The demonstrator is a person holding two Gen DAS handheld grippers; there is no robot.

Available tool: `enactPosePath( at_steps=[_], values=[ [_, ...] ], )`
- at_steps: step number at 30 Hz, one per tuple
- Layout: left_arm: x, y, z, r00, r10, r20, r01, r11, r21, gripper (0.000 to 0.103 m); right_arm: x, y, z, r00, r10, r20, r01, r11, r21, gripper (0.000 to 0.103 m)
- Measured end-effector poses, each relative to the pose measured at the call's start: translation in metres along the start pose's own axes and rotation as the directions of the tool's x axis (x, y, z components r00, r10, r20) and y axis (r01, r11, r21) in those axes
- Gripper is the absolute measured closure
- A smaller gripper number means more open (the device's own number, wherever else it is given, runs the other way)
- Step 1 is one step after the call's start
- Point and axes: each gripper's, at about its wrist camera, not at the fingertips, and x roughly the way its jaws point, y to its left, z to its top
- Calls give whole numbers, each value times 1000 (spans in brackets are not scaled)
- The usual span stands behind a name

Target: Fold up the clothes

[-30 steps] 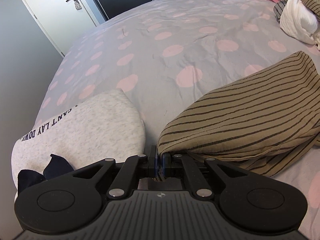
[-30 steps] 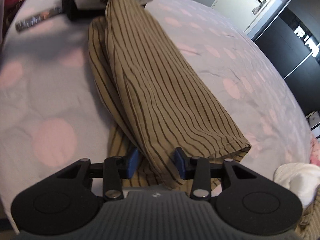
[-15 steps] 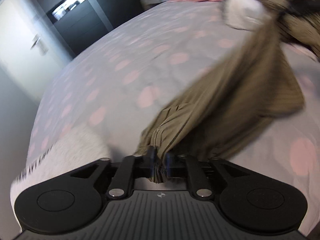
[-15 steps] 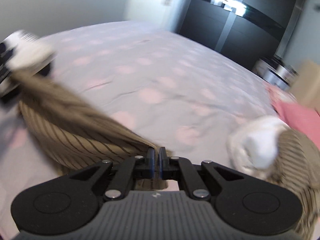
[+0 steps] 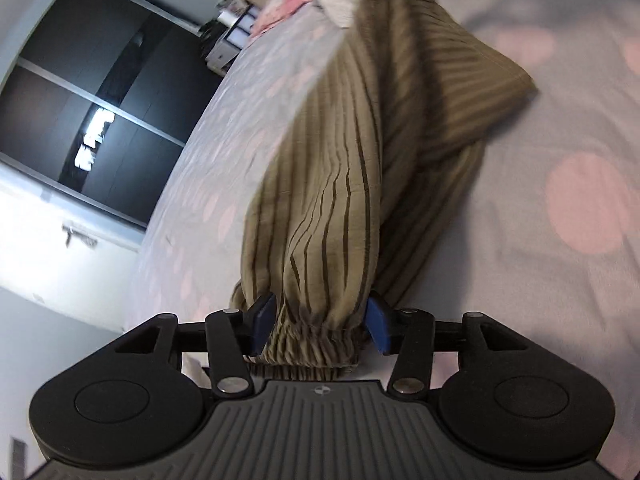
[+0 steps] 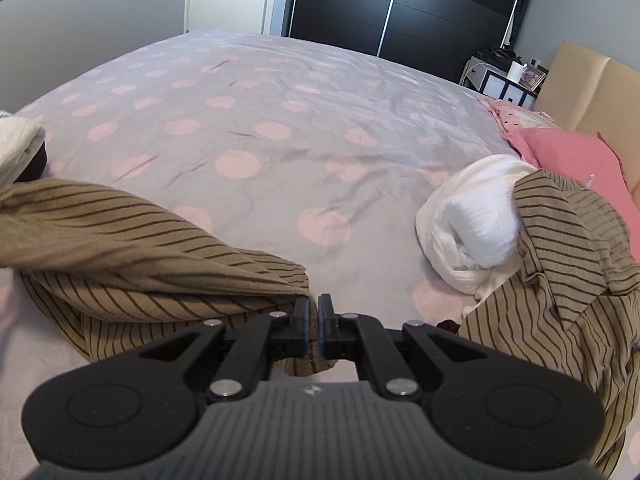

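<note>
Olive striped trousers (image 5: 344, 184) lie stretched across the grey bedspread with pink dots (image 5: 560, 160). My left gripper (image 5: 320, 322) is open, its blue pads (image 5: 262, 314) either side of the gathered waistband, which lies loose between them. In the right wrist view the same trousers (image 6: 132, 256) trail off to the left. My right gripper (image 6: 314, 330) is shut on their near edge, with cloth bunched under the jaws.
A white bundled garment (image 6: 472, 220) and a second olive striped garment (image 6: 572, 264) lie at the right, beside a pink pillow (image 6: 572, 156). A pale folded garment (image 6: 18, 140) sits at the left edge. Dark wardrobe (image 6: 400, 4) and nightstand (image 6: 500, 78) stand beyond the bed.
My left gripper has opened from its pinch on the waistband and the view has rolled sideways. My right gripper closed on the trousers' edge half a second ago and stays shut.
</note>
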Motion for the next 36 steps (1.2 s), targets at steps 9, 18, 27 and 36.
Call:
enactPosePath(
  at_steps=[9, 18, 27, 36],
  values=[
    [-1, 46, 12, 998, 59, -13, -61, 975, -215, 95, -18, -5, 5, 999, 2, 36, -2, 1000, -5, 98],
    [-71, 156, 16, 983, 147, 109, -43, 763, -645, 97, -74, -2, 14, 988, 0, 151, 6, 999, -36, 98],
    [-163, 213, 22, 892, 365, 267, -43, 656, -753, 98, -196, -5, 30, 880, -71, 471, 68, 997, 23, 98],
    [-199, 274, 62, 859, 402, 317, -48, 681, -731, 98, -285, -12, 68, 726, -197, 659, 201, 977, 71, 98]
  ],
)
